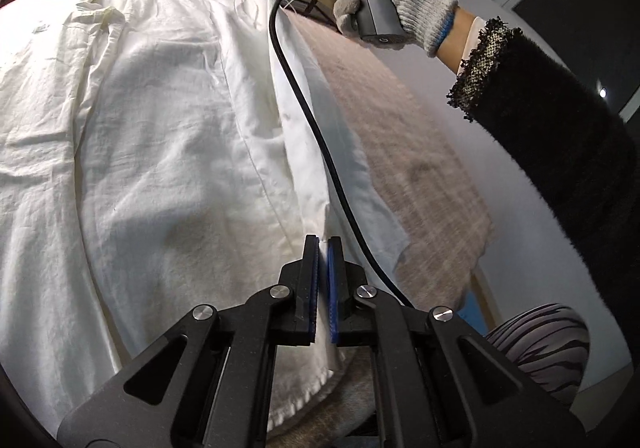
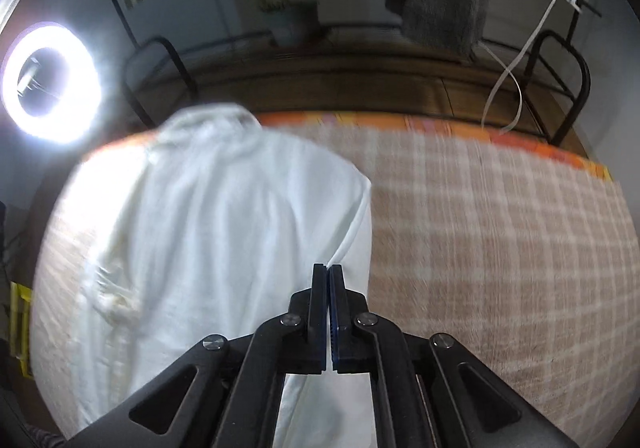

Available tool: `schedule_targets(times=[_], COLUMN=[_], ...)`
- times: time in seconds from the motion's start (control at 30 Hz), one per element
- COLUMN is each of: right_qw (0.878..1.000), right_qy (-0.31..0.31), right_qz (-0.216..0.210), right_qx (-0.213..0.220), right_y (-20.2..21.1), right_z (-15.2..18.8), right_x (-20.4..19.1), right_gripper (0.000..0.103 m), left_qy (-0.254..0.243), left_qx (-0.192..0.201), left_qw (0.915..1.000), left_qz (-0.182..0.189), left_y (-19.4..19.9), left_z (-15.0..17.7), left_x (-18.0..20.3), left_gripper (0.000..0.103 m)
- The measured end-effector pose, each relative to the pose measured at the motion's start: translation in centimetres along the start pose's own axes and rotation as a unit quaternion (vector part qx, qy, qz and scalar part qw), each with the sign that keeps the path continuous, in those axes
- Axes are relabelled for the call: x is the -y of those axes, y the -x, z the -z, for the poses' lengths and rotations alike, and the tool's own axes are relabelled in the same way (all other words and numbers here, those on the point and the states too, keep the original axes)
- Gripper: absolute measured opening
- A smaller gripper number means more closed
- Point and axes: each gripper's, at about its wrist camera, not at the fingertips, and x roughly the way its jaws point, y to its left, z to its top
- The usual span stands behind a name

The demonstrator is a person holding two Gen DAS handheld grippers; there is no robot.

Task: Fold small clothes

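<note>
With the white shirt (image 1: 160, 136) spread on the checked blanket (image 2: 500, 248), both the left gripper (image 1: 323, 248) and right gripper (image 2: 328, 276) pinch its 3 o'clock edge, ready, likely, to lift together and fold toward 9 o'clock.

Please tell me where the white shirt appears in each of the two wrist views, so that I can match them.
Left wrist: the shirt fills the left and centre; its right edge is pinched in the left gripper.
Right wrist: it covers the left half; the right gripper pinches the same edge.
Shared landmark: the checked cloth right of the shirt.
</note>
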Motion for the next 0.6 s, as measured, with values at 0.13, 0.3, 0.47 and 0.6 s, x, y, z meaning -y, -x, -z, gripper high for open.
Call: schedule_targets(times=[0.13,0.3,0.47,0.6], right_qw=[0.999,0.993,0.990,0.992], right_qy=[0.039,0.116,0.136,0.119], right_qz=[0.008,0.019,0.015,0.006], right_qx=[0.014,-0.003,-0.030,-0.043], right_y=[0.7,-2.7,-6.9,-8.6], right_z=[-1.4,-2.1,-1.4,-0.3], right_x=[-3.1,-8.4,-10.2,-9.3], right_gripper=[0.000,0.000,0.000,0.000], left_qy=[0.022,0.058,0.067,0.061], left_qx=[0.007,0.000,-0.009,-0.012], left_qw=[0.9997,0.9983,0.9977,0.9979], left_qz=[0.009,-0.001,-0.006,-0.016], left_y=[0.5,0.3,-0.1,-0.3], left_z=[-0.2,0.2,1.1,1.8], left_x=[-1.0,-3.4,-4.1,-3.8], left_gripper=[0.001,0.001,0.001,0.001])
